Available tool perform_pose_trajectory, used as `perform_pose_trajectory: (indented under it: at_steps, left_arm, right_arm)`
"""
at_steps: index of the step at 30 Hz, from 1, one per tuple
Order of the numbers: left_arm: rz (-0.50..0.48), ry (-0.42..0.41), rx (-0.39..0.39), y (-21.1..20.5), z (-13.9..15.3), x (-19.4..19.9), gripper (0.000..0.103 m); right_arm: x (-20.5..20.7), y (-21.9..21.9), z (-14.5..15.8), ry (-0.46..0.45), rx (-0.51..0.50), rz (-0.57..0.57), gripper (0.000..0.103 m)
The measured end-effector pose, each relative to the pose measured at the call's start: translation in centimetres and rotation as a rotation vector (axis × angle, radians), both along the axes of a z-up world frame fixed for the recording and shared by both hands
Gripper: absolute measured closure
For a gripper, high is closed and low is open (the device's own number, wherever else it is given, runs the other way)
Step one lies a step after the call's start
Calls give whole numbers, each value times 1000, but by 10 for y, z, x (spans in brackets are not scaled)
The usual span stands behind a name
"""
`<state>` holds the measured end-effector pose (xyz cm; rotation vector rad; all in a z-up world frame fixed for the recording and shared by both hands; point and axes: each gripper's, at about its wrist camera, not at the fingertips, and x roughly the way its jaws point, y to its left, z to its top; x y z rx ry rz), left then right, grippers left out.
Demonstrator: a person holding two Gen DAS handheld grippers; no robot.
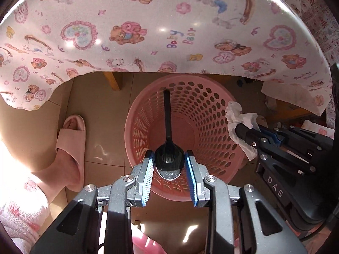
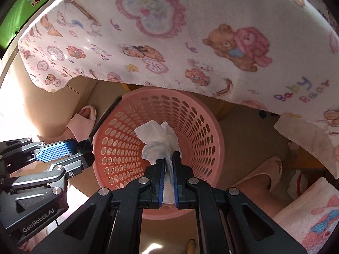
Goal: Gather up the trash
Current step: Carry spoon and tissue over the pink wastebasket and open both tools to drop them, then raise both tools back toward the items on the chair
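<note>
A pink perforated basket (image 1: 203,114) (image 2: 203,139) stands on the tiled floor below both grippers, under the table's edge. My left gripper (image 1: 169,155) is shut on the bowl of a black plastic spoon (image 1: 167,127), whose handle points away over the basket's mouth. My right gripper (image 2: 168,158) is shut on a crumpled white tissue (image 2: 157,139), held above the basket's opening. In the left wrist view the right gripper (image 1: 243,130) with its tissue (image 1: 240,114) hangs at the basket's right rim. In the right wrist view the left gripper (image 2: 84,148) with the spoon (image 2: 106,116) sits at the basket's left rim.
A tablecloth (image 1: 148,31) (image 2: 169,42) printed with bears and hearts overhangs the basket's far side. A person's feet in pink slippers stand on either side: one on the left (image 1: 71,148) (image 2: 84,118), one on the right (image 2: 262,175). A wooden table leg (image 1: 113,81) rises behind the basket.
</note>
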<state>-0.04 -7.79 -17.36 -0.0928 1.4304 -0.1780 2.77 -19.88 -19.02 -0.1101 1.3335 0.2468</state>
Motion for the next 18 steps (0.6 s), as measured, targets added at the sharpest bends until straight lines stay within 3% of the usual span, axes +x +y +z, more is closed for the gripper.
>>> perform_pose_trajectory:
  at_steps: [3,5,6,10,12,16,18]
  left_arm:
    - [-8,2,-12,-1,3,-1,67]
    - [-5,-10,18,-1,6,-1,42]
    - [7,-16,29,0,8,-1,38]
    - [63,-27,16,10,16,1,37]
    - [70,-42,20,13,20,1,35]
    - [69,-92,42,12,37,1,34]
    - [73,-123,45,11,47,0,34]
  right_arm:
    - [1,-3,-3,20,0,-14,91]
    - [2,-4,-3,22,10,-22,84]
    - [2,-6,-2,20,11,-24,79]
    - [2,-9,0,8,3,-32,70]
    - [1,-10,2,-3,8,-43,51]
    - [0,-10,13,-36,16,-46,46]
    - [-1,-9,19,-58,10,-41,39]
